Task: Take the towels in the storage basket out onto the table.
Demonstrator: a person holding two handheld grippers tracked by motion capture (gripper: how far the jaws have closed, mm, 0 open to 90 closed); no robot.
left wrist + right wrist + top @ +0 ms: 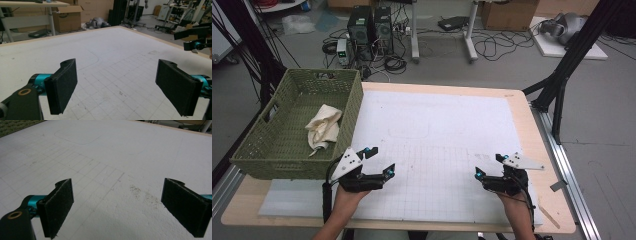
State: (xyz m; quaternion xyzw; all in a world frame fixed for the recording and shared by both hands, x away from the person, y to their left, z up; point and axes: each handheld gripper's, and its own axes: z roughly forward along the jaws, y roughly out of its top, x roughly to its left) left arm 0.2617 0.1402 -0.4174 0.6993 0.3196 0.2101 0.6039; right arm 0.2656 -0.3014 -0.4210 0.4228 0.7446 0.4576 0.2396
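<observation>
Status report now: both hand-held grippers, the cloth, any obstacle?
Left hand-held gripper open, empty. Right hand-held gripper open, empty, over white mat. Cream cloth lies in green basket. Nothing between grippers.

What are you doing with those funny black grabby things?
A person holds a set of tongs in each hand, low over a white gridded mat on the table. The left tongs and the right tongs are both open and hold nothing. A green basket sits at the table's left edge with a crumpled cream cloth lying inside it. Nothing is being grabbed right now.
</observation>
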